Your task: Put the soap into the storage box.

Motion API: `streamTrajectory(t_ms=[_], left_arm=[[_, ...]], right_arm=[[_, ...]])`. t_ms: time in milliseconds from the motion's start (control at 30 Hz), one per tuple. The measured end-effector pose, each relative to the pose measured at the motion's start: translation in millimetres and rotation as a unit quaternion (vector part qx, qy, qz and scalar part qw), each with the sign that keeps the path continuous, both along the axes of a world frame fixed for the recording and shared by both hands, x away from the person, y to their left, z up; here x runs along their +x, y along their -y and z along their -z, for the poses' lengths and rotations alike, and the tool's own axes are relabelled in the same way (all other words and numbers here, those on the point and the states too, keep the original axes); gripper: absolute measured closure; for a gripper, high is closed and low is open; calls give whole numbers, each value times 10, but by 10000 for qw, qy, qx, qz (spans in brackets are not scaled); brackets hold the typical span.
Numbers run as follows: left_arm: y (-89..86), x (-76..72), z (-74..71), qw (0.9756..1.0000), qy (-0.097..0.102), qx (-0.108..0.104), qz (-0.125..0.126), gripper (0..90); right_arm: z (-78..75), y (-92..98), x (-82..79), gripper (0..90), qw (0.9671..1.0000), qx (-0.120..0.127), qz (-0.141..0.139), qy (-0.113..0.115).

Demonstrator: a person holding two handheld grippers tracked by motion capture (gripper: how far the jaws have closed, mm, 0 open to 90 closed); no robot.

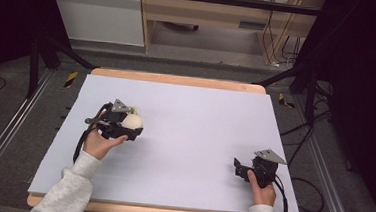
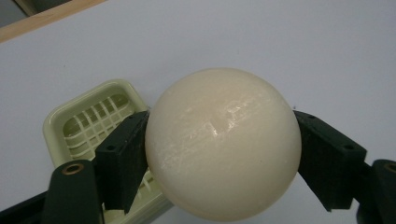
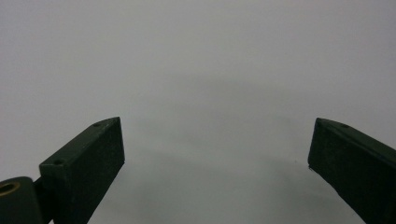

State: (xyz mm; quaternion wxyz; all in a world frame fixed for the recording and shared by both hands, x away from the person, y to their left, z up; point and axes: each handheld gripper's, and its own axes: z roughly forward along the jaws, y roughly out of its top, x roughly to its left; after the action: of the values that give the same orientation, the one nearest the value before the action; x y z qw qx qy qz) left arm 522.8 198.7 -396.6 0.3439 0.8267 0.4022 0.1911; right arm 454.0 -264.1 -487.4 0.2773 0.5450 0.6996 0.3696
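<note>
On the left side of the white table top point(image 1: 189, 136), the person's left hand point(image 1: 100, 144) holds the left gripper point(image 1: 133, 127), whose two black jaws are clamped on a cream-coloured ball point(image 2: 223, 144). In the left gripper view one jaw presses each side of the ball, which sits squarely between them and bulges out above the pads. Just behind and below the gripper's left-hand jaw in that view lies a pale green tray point(image 2: 88, 126) with rounded corners and a slotted grid floor; its near corner is hidden behind that jaw and the ball, and whether the ball touches the tray cannot be told. From the high view the ball point(image 1: 134, 121) shows as a pale round shape at the front of the left gripper, with the grey three-cornered plate point(image 1: 120, 106) on top and a black cable trailing back past the sleeve. Well apart, near the table's right front corner, the right hand point(image 1: 261, 191) holds the right gripper point(image 1: 239, 168). Its jaws stand wide apart with nothing between them, and ahead of them in the right gripper view lies bare table surface point(image 3: 201, 74).
</note>
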Motion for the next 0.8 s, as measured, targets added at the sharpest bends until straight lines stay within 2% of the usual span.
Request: streamTrajectory(t_ms=[133, 800], left_arm=[[-37, 28, 0, 9999, 33, -70, -95, 236], [-212, 211, 65, 9987, 29, -116, -502, 235]], right_arm=[[0, 0, 0, 40, 10000, 0, -1, 0], [1, 0, -1, 40, 10000, -25, 1, 18]])
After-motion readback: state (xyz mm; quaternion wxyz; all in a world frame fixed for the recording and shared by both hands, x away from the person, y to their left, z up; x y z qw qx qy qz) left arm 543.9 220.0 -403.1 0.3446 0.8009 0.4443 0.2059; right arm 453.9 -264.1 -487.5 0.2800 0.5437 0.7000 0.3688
